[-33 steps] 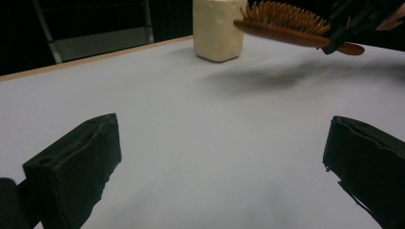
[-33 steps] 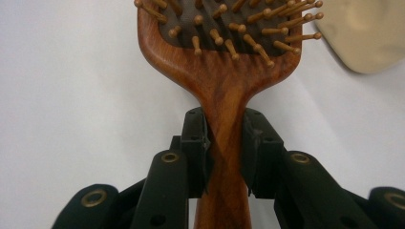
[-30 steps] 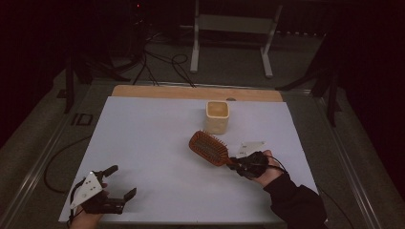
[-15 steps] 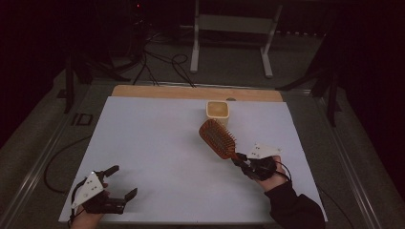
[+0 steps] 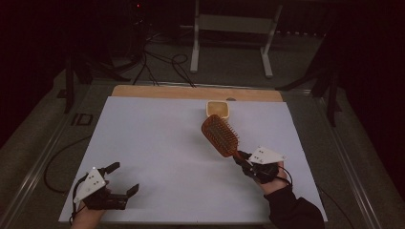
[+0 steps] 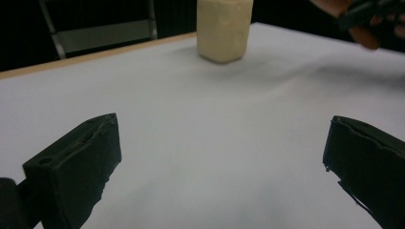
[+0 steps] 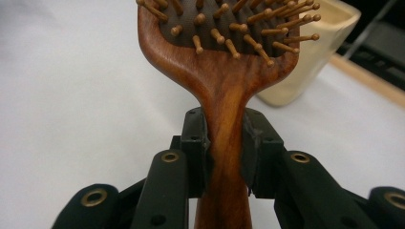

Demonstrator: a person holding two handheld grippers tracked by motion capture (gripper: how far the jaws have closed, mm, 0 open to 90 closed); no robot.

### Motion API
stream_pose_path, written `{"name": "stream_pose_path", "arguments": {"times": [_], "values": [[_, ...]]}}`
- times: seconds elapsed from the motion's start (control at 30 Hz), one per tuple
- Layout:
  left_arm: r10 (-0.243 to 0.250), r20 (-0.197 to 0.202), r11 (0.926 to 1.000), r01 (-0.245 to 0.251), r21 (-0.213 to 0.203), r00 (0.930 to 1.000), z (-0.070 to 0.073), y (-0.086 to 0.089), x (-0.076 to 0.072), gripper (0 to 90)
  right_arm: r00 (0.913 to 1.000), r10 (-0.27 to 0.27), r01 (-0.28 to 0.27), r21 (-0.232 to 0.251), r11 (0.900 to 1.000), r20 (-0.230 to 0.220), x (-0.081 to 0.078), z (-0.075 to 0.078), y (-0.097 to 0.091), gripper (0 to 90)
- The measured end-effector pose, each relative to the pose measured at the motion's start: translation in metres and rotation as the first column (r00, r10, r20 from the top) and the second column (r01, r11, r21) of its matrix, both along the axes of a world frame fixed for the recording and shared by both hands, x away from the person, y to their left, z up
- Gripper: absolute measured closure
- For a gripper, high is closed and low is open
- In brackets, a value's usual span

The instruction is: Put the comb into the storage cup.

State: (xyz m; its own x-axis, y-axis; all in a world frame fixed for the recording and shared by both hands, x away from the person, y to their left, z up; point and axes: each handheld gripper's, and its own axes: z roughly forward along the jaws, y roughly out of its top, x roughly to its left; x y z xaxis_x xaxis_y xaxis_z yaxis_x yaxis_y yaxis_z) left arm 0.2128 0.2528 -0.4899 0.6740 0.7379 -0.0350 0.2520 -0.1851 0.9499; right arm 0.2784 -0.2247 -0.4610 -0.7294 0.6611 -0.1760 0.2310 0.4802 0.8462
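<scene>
A wooden hairbrush (image 5: 220, 135) with wooden bristles is lifted off the white table, its head pointing up and away. My right gripper (image 5: 243, 162) is shut on its handle (image 7: 223, 143), the two black pads pressing on either side. Just beyond the brush head stands a cream-coloured cup (image 5: 218, 109), also seen behind the brush as the cup (image 7: 315, 62) and far ahead as the cup (image 6: 223, 28). My left gripper (image 5: 125, 179) rests at the near left of the table, open, with bare table between its fingers (image 6: 76, 162).
The white table top (image 5: 157, 138) has a wooden strip (image 5: 191, 92) along its far edge. Beyond it stand a metal frame (image 5: 229, 33) and cables on the floor. A dark cable trails off the table's left side.
The right gripper has raised the hairbrush and swung its head from lying leftward to pointing up toward the cup. The left gripper has stayed put.
</scene>
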Motion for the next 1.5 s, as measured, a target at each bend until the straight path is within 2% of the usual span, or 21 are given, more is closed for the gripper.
{"name": "stream_pose_path", "arguments": {"times": [0.03,0.1,0.23,0.27,0.33,0.37,0.47,0.53,0.57,0.63,0.67,0.73,0.77,0.83,0.87,1.1,1.17,1.2,1.23,1.37,1.5], "values": [[0.005,-0.009,1.0000,-0.005,0.001,0.9999,0.005,-0.001,0.002,0.0,0.9999,0.007,-0.007,0.002,1.0000,-0.009,0.000,0.001,0.000,73.2],[-0.009,-0.010,0.9999,0.009,-0.012,0.9999,0.014,-0.004,0.005,0.0,0.9999,-0.005,0.005,-0.009,0.9999,0.011,-0.001,0.001,0.001,73.2],[-0.015,-0.009,0.9999,0.015,-0.005,0.9998,0.034,-0.014,0.012,0.0,0.9999,0.005,-0.005,-0.010,0.9999,0.011,-0.001,0.001,0.002,73.2],[-0.022,-0.012,0.9997,0.021,-0.011,0.9997,0.039,-0.016,0.014,0.0,0.9996,-0.001,0.001,-0.019,0.9998,0.028,-0.002,0.001,0.003,73.2],[-0.024,-0.020,0.9991,0.023,-0.035,0.9995,0.047,-0.020,0.019,0.0,0.9998,0.007,-0.007,-0.010,0.9999,0.018,-0.002,0.002,0.003,73.2],[-0.031,-0.020,0.9986,0.030,-0.045,0.9993,0.052,-0.023,0.021,0.0,0.9996,0.000,0.000,-0.006,1.0000,0.028,-0.003,0.001,0.004,73.2],[-0.038,-0.022,0.9979,0.037,-0.053,0.9990,0.061,-0.029,0.027,0.0,0.9996,0.005,-0.005,-0.004,1.0000,0.029,-0.003,0.002,0.004,73.2],[-0.045,-0.022,0.9979,0.044,-0.048,0.9987,0.068,-0.035,0.031,0.0,0.9997,0.007,-0.007,0.005,1.0000,0.021,-0.002,0.003,0.004,73.2],[-0.043,-0.025,0.9983,0.042,-0.041,0.9987,0.071,-0.039,0.033,0.0,0.9995,-0.002,0.002,0.002,1.0000,0.032,-0.003,0.003,0.004,73.3],[-0.069,-0.039,0.9962,0.067,-0.056,0.9968,0.078,-0.045,0.038,0.0,0.9996,0.007,-0.007,0.006,1.0000,0.027,-0.003,0.004,0.004,73.2],[-0.078,-0.051,0.9956,0.075,-0.056,0.9956,0.080,-0.049,0.040,0.0,0.9992,0.000,0.000,-0.001,1.0000,0.040,-0.003,0.004,0.004,73.3],[-0.085,-0.048,0.9956,0.083,-0.044,0.9952,0.085,-0.058,0.043,0.0,0.9994,0.008,-0.007,-0.005,1.0000,0.033,-0.003,0.004,0.005,73.3],[-0.083,-0.046,0.9957,0.081,-0.043,0.9954,0.087,-0.063,0.045,0.0,0.9990,-0.001,0.002,-0.008,1.0000,0.044,-0.004,0.003,0.006,73.3],[-0.080,-0.053,0.9954,0.077,-0.056,0.9954,0.092,-0.071,0.048,0.0,0.9995,0.005,-0.005,-0.006,1.0000,0.031,-0.003,0.003,0.006,73.3],[-0.073,-0.056,0.9959,0.070,-0.057,0.9957,0.095,-0.076,0.050,0.0,0.9990,0.000,0.000,-0.012,0.9999,0.044,-0.003,0.003,0.007,73.3],[-0.076,-0.082,0.9943,0.069,-0.081,0.9937,0.109,-0.107,0.064,0.0,0.9994,0.002,-0.002,0.005,1.0000,0.033,-0.003,0.004,0.008,73.3],[-0.079,-0.084,0.9943,0.072,-0.079,0.9934,0.112,-0.116,0.068,0.0,0.9990,-0.003,0.003,-0.002,1.0000,0.045,-0.003,0.004,0.009,73.3],[-0.082,-0.084,0.9940,0.075,-0.080,0.9931,0.114,-0.121,0.070,0.0,0.9994,0.002,-0.002,0.005,1.0000,0.034,-0.003,0.005,0.009,73.3],[-0.088,-0.084,0.9933,0.081,-0.082,0.9925,0.115,-0.125,0.071,0.0,0.9989,-0.002,0.002,-0.002,1.0000,0.047,-0.003,0.004,0.009,73.3],[-0.112,-0.091,0.9913,0.104,-0.080,0.9895,0.119,-0.142,0.078,0.0,0.9992,-0.001,0.001,-0.001,1.0000,0.039,-0.003,0.005,0.009,73.3],[-0.123,-0.121,0.9883,0.111,-0.104,0.9849,0.118,-0.157,0.087,0.0,0.9989,-0.002,0.002,-0.009,1.0000,0.048,-0.004,0.004,0.011,73.3]]}}
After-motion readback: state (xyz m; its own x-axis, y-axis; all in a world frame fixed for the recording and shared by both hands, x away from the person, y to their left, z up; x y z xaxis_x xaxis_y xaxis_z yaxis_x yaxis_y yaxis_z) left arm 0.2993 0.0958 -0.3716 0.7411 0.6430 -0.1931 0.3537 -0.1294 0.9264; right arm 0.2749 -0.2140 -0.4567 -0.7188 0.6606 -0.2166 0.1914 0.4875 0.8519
